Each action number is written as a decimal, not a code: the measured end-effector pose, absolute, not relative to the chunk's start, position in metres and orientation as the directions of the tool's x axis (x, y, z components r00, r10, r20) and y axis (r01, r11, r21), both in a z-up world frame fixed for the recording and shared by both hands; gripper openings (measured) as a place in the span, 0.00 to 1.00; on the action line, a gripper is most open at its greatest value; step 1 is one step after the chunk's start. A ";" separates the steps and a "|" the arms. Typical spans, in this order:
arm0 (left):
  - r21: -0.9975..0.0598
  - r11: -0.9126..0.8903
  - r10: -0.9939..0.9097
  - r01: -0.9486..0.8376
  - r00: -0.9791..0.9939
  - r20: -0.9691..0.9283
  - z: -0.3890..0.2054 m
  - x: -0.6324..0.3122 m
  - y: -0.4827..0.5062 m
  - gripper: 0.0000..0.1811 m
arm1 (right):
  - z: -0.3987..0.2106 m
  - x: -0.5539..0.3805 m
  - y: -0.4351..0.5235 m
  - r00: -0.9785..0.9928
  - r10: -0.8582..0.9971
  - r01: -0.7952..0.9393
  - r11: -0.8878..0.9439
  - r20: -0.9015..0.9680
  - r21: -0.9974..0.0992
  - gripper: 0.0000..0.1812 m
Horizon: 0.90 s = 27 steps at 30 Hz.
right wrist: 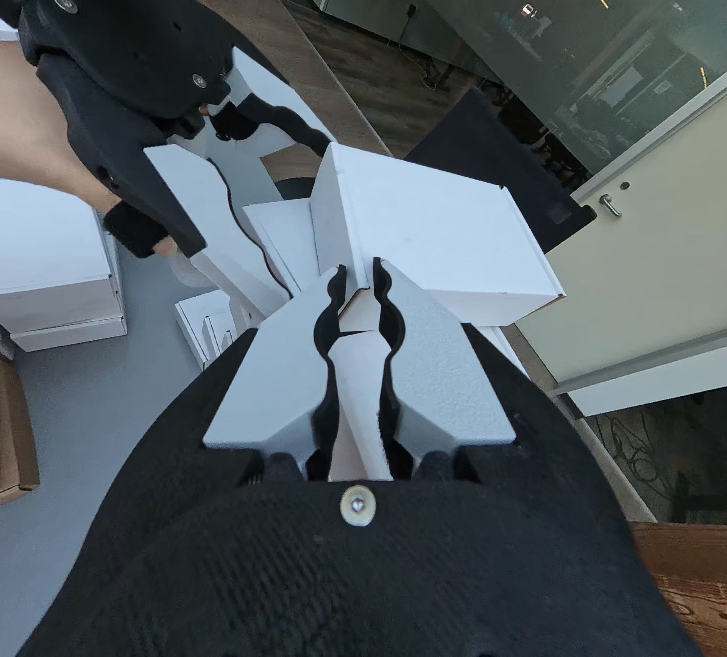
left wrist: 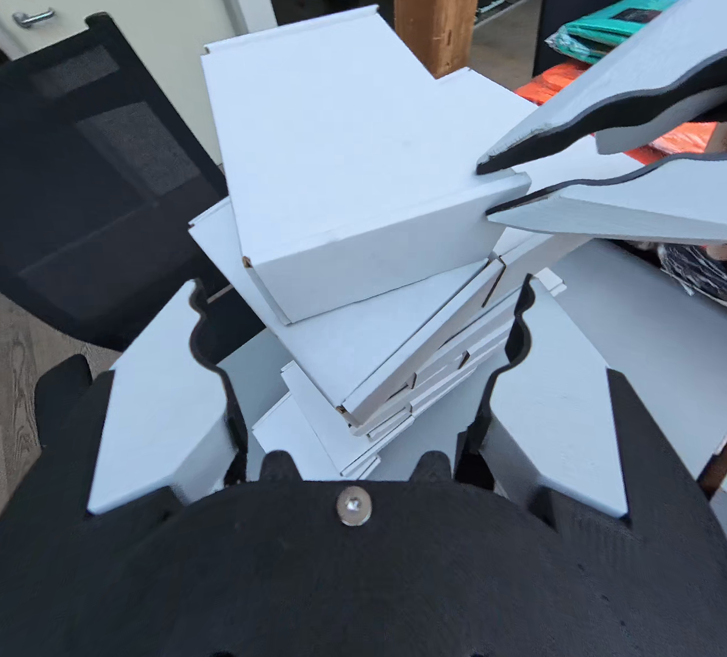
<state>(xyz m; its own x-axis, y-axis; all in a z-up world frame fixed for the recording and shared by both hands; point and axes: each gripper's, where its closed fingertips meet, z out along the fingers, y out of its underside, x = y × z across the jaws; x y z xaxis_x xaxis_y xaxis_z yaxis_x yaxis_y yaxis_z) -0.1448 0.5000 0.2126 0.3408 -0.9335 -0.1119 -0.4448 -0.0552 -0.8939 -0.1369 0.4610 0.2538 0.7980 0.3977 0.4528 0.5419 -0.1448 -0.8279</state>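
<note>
White box (left wrist: 354, 150) corner pinched by nearly closed right tongs (right wrist: 360, 268).

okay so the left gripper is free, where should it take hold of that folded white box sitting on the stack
Probably the near-left corner wall of the white box, approached from below-left. The right gripper already pinches the box's right side flap, so the opposite side is free. The left gripper is open, and the box overhangs the stack of flat boxes there.

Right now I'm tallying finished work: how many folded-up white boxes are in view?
2. One box sits atop the stack of flat cardboard, its corner pinched by the right gripper. Another closed box rests on the grey table. More may be hidden.
</note>
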 end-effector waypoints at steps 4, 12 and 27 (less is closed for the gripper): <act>-0.916 -0.043 -0.888 -0.399 0.436 -0.148 0.212 -0.142 0.496 0.85 | 0.254 -0.138 0.461 0.806 0.427 0.517 -0.174 0.409 -0.838 0.07; -0.906 -0.023 -0.914 -0.423 0.375 -0.152 0.199 -0.124 0.498 0.83 | 0.253 -0.135 0.460 0.747 0.515 0.593 -0.229 0.421 -0.772 0.07; -0.930 -0.360 -0.878 -0.068 0.361 0.314 0.279 -0.155 0.488 0.69 | 0.256 -0.137 0.463 0.749 0.621 0.477 -0.263 0.231 -0.839 0.07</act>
